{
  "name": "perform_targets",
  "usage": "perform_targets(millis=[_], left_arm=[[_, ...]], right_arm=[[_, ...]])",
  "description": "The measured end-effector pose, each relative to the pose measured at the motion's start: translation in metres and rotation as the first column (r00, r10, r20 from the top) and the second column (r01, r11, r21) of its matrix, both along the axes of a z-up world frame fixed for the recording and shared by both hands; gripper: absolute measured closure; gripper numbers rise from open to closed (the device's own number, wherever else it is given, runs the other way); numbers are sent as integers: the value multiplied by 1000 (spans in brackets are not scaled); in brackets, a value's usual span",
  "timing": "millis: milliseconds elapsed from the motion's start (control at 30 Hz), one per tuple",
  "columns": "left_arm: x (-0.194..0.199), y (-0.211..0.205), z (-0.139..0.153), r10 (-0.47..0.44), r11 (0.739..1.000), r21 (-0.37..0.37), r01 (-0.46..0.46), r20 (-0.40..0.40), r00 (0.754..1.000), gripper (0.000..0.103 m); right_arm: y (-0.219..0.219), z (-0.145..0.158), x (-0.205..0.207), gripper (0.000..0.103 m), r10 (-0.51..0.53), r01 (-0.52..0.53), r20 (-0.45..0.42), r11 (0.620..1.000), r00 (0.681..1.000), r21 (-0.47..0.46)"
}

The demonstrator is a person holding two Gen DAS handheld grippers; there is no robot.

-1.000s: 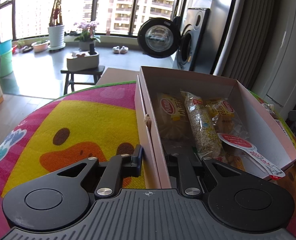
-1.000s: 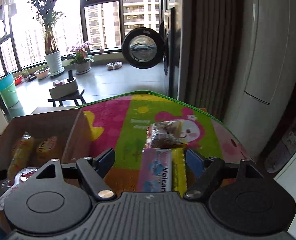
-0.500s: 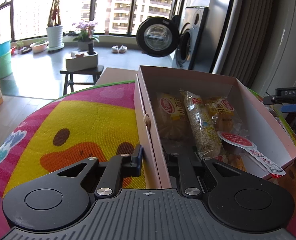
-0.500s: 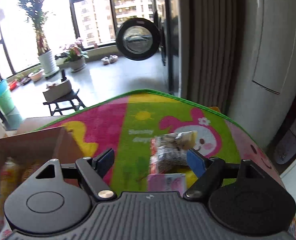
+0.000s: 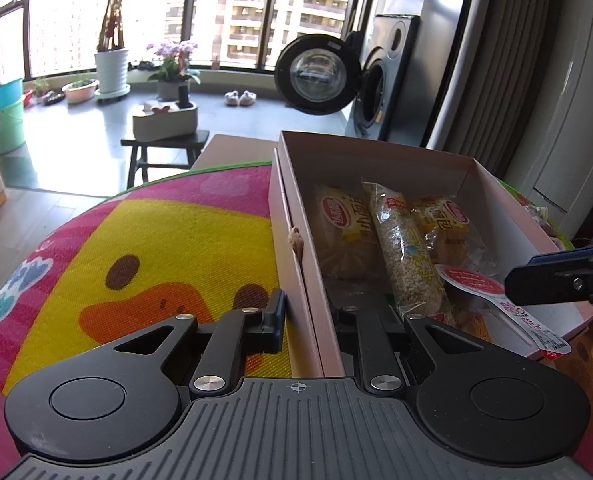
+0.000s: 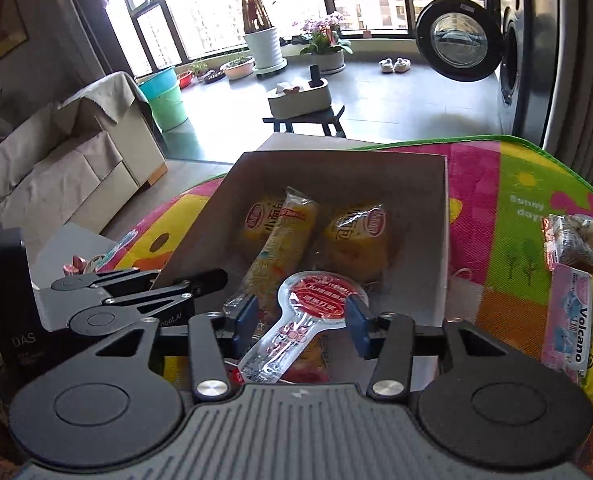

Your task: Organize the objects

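An open pink cardboard box (image 5: pixel 496 200) (image 6: pixel 442 240) on a colourful play mat holds two yellow bun packets (image 5: pixel 348 224), a long rice-bar packet (image 5: pixel 408 256) and a clear spoon-shaped packet with a red label (image 5: pixel 472 284) (image 6: pixel 320 300). My left gripper (image 5: pixel 310 320) is shut on the box's left wall, one finger outside and one inside; in the right wrist view the left gripper (image 6: pixel 168 284) shows at that wall. My right gripper (image 6: pixel 300 320) hovers open over the box's near end, its fingers on either side of the red-label packet. Only one right gripper finger (image 5: pixel 556 276) shows in the left wrist view.
On the mat (image 6: pixel 508 248) right of the box lie a pink "Volcano" packet (image 6: pixel 568 320) and a dark snack packet (image 6: pixel 576 240). Beyond the table are a stool with a white holder (image 6: pixel 300 100), a sofa (image 6: pixel 76 152) and an open washing machine (image 6: pixel 464 40).
My right gripper swung left, from above the Volcano packet on the mat to over the box, and its fingers narrowed a little. The left gripper and box stayed put.
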State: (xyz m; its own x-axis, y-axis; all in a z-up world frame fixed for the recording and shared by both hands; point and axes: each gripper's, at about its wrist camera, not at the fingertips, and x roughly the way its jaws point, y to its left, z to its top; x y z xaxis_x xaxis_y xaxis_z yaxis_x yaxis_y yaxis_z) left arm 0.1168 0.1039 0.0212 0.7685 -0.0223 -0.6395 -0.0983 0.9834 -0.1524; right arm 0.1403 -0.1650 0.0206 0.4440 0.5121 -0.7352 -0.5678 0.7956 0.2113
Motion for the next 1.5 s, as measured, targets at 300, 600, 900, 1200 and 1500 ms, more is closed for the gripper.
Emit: perform_targets(millis=[300,600,900,1200,1500], left_arm=[[0,2,-1,-2,1000,-5,2,2,1000,84],[-1,2,-1,-1,1000,-4,1,1,1000,84],[-2,5,-2,3,1000,-5,-3,-1,1000,85],[-1,6,-3,5,1000,-3,-5,-4,1000,85],[-3,7,-2,4,1000,-5,-4,-3,1000,85]], right_arm=[[10,-13,-12,75,8,30,188,979,982,-199],[-6,-5,-33,70,30,89,367,949,930,-304],[-121,24,-14,50,-324,364,319,928,891,-77],[-99,19,-22,55,-194,188,154,981,969,49],[17,-6,-23,60,108,-50,225,968,968,-247]])
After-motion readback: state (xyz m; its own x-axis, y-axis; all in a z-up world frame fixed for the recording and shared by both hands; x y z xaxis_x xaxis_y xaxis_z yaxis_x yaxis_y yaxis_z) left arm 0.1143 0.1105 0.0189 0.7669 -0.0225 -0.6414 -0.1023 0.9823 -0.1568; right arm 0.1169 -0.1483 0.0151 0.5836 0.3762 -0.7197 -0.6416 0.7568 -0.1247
